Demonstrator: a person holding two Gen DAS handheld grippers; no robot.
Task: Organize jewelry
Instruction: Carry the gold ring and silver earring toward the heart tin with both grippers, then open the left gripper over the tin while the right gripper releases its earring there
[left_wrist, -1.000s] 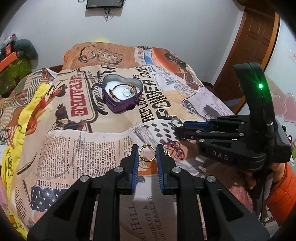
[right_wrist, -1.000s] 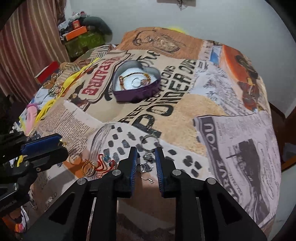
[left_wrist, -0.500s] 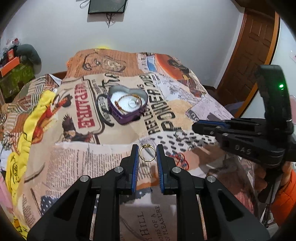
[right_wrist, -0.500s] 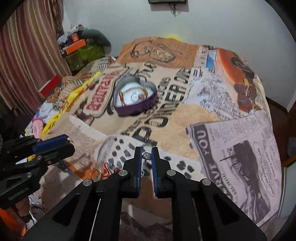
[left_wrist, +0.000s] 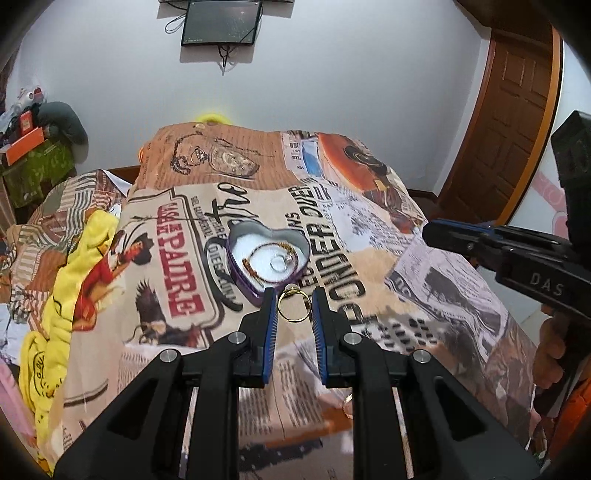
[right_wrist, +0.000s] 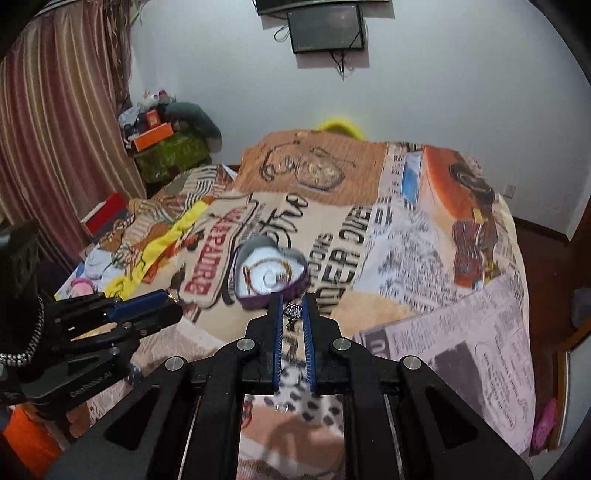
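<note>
A purple heart-shaped tin (left_wrist: 266, 258) sits on the printed bedspread, holding a gold chain and a ring; it also shows in the right wrist view (right_wrist: 271, 275). My left gripper (left_wrist: 294, 304) is shut on a gold ring (left_wrist: 293, 305), held above the bed just in front of the tin. My right gripper (right_wrist: 293, 312) is shut on a small silver pendant piece (right_wrist: 293, 314), also just in front of the tin. The right gripper's body (left_wrist: 517, 254) shows at the right of the left wrist view, the left gripper (right_wrist: 122, 317) at the left of the right one.
The bed is covered by a newspaper-print spread (left_wrist: 369, 236). A loose ring (left_wrist: 348, 400) lies near my left gripper. Yellow cloth (left_wrist: 62, 295) lies at the bed's left side. A wooden door (left_wrist: 509, 122) is at the right, cluttered boxes (right_wrist: 162, 140) at the far left.
Both grippers lifted off the bedspread and moved forward toward the heart tin. The right gripper closed on the silver piece; the left kept hold of the gold ring.
</note>
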